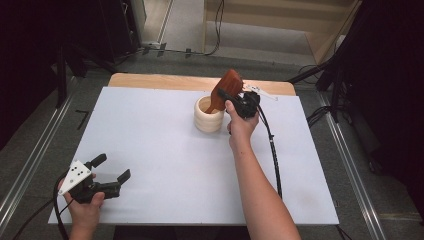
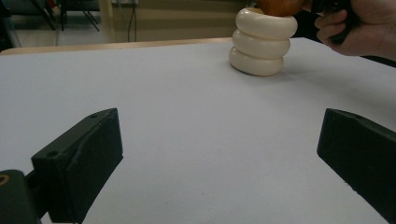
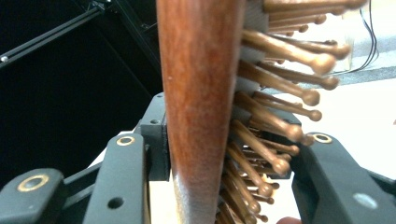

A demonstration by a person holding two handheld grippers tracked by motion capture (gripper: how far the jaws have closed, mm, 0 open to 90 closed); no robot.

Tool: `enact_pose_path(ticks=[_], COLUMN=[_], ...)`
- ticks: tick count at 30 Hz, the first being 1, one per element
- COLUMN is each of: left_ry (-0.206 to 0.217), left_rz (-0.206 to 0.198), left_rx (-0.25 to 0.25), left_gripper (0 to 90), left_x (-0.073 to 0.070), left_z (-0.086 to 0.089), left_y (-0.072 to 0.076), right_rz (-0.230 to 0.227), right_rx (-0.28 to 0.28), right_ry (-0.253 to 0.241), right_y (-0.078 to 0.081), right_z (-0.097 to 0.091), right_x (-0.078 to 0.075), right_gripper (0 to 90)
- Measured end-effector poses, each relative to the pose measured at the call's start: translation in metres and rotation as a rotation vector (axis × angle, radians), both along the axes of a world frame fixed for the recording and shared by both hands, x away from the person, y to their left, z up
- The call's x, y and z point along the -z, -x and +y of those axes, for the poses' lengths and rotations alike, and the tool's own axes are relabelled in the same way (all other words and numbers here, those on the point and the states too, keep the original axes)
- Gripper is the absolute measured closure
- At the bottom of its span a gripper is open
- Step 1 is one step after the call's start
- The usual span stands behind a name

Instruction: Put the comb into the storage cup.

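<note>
Right gripper [image 1: 231, 99]: jaws clamped on wooden hairbrush [image 1: 226, 89] — handle end inside cream ribbed holder [image 1: 208, 116].
Left gripper [image 1: 112, 168]: jaws wide apart — nothing held.

No text, label, brand, number or sign can be read anywhere in these pictures. The nearest thing to a marking is a handful of small black dots on the grey three-cornered plate [image 1: 77, 174] of the left gripper [image 1: 112, 170], near the front left corner of the white table top [image 1: 150, 150]; they form no letters or digits.
</note>
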State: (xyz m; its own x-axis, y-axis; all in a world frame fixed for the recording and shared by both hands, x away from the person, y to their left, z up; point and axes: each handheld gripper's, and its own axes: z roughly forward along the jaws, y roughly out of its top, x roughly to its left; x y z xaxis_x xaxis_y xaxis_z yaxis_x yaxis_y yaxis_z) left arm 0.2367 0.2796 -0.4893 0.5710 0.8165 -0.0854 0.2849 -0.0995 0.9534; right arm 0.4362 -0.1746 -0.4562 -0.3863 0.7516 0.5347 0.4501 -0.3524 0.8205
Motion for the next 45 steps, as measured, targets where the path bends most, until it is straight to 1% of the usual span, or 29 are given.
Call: enact_pose_path(ticks=[3, 7, 10, 14, 16, 19, 22, 24, 28, 30, 31, 32, 33, 35, 36, 37, 38, 39, 40, 42, 45], left_ry=[0.001, -0.001, -0.002, -0.002, -0.003, -0.005, -0.004, -0.004, -0.004, -0.002, -0.003, -0.003, -0.003, -0.004, -0.004, -0.004, -0.004, -0.004, -0.004, -0.006, -0.005], left_rz=[-0.001, 0.000, 0.000, 0.000, 0.000, 0.001, 0.000, 0.000, 0.001, 0.001, 0.001, 0.000, 0.000, 0.000, 0.000, 0.000, 0.000, 0.001, 0.000, 0.001, 0.001], left_rx=[0.000, -0.001, -0.001, -0.001, -0.001, 0.000, 0.001, 0.001, 0.000, 0.000, 0.000, 0.001, 0.001, 0.001, 0.001, 0.001, 0.001, 0.001, 0.001, 0.001, 0.000], left_gripper=[0.2, 0.2, 0.2, 0.2, 0.2, 0.2, 0.1, 0.2, 0.2, 0.2, 0.2, 0.2, 0.2, 0.2, 0.2, 0.2, 0.2, 0.2, 0.2, 0.2, 0.2], left_x=[0.000, 0.000, 0.000, 0.000, 0.000, 0.000, 0.000, 0.000, 0.000, 0.000, 0.000, 0.000, 0.000, 0.000, 0.000, 0.000, 0.000, 0.000, 0.000, 0.000, 0.000], left_z=[0.000, 0.000, 0.000, 0.000, 0.000, 0.000, 0.000, 0.000, 0.000, 0.000, 0.000, 0.000, 0.000, 0.000, 0.000, 0.000, 0.000, 0.000, 0.000, 0.000, 0.000], left_y=[0.000, 0.000, 0.000, 0.000, 0.000, 0.000, 0.000, 0.000, 0.000, 0.000, 0.000, 0.000, 0.000, 0.000, 0.000, 0.000, 0.000, 0.000, 0.000, 0.000, 0.000], right_rz=[0.015, 0.037, 0.042, 0.036, 0.039, 0.043, 0.045, 0.050, 0.040, 0.028, 0.025, 0.018, 0.012, 0.013, 0.011, 0.009, 0.004, 0.004, 0.001, 0.000, -0.010], right_rx=[0.004, 0.019, 0.021, 0.008, -0.002, -0.002, 0.006, 0.007, 0.001, -0.007, -0.013, -0.020, -0.025, -0.018, -0.016, -0.031, -0.039, -0.034, -0.034, -0.040, -0.043], right_ry=[-0.006, 0.003, 0.002, 0.015, 0.008, 0.012, 0.031, 0.032, 0.067, 0.083, 0.090, 0.107, 0.121, 0.151, 0.165, 0.162, 0.164, 0.170, 0.186, 0.200, 0.205], right_y=[-0.001, -0.001, -0.002, -0.001, -0.001, -0.001, 0.000, 0.000, 0.002, 0.003, 0.004, 0.004, 0.005, 0.006, 0.007, 0.007, 0.007, 0.008, 0.009, 0.010, 0.014], right_z=[-0.003, -0.006, -0.008, -0.010, -0.011, -0.012, -0.013, -0.015, -0.016, -0.015, -0.015, -0.015, -0.015, -0.014, -0.015, -0.015, -0.016, -0.016, -0.017, -0.017, -0.016], right_x=[0.001, 0.000, -0.001, -0.002, -0.002, -0.002, -0.003, -0.004, -0.006, -0.007, -0.008, -0.009, -0.009, -0.010, -0.011, -0.011, -0.011, -0.011, -0.012, -0.014, -0.017], right_gripper=[47.9, 44.1, 42.1, 39.6, 38.4, 34.2, 29.7, 26.4, 18.4, 14.5, 11.9, 8.3, 8.3, 7.5, 4.3, 0.0, 0.0, 0.0, 0.0, 0.0, 0.0])
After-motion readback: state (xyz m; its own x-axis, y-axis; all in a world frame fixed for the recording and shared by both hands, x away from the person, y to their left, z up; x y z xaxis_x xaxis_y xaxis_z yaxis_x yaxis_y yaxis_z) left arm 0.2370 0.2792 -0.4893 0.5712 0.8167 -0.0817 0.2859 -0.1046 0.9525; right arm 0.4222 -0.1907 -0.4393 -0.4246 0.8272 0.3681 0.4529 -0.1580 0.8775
